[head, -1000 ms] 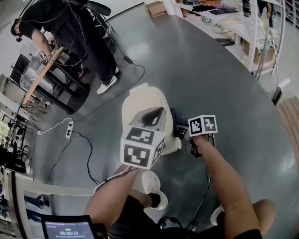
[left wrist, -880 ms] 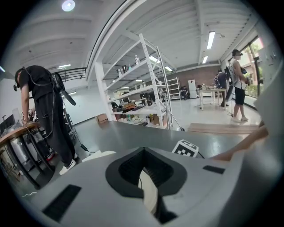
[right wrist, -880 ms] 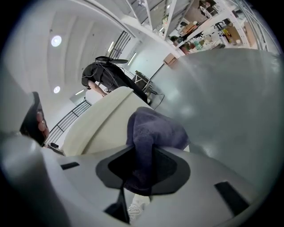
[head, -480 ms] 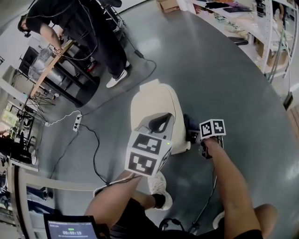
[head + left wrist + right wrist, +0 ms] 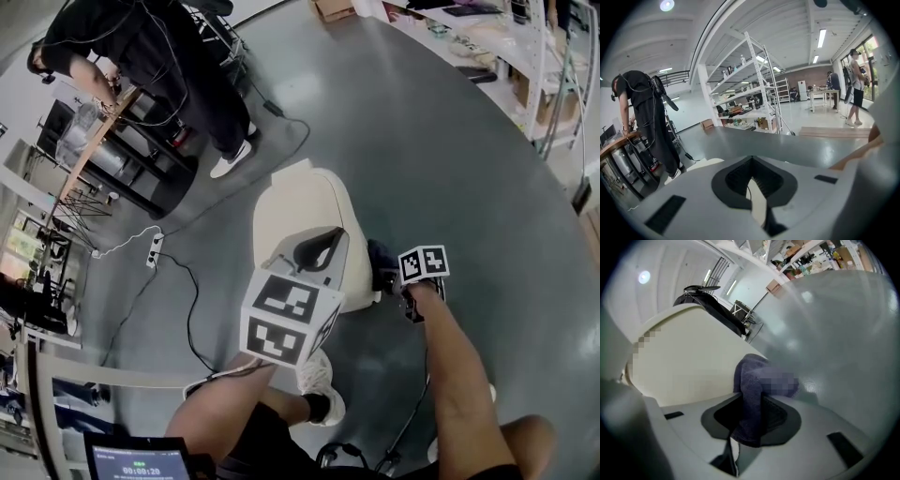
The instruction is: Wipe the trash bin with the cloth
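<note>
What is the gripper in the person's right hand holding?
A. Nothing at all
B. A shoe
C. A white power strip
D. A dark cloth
D: the right gripper view shows the dark cloth pinched between the jaws of the right gripper, right beside the cream trash bin.

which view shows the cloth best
The right gripper view: the cloth fills the middle, pinched between the jaws of the right gripper, at the side of the bin. The head view shows only a small dark bit of it beside the bin. The left gripper view does not show it.
</note>
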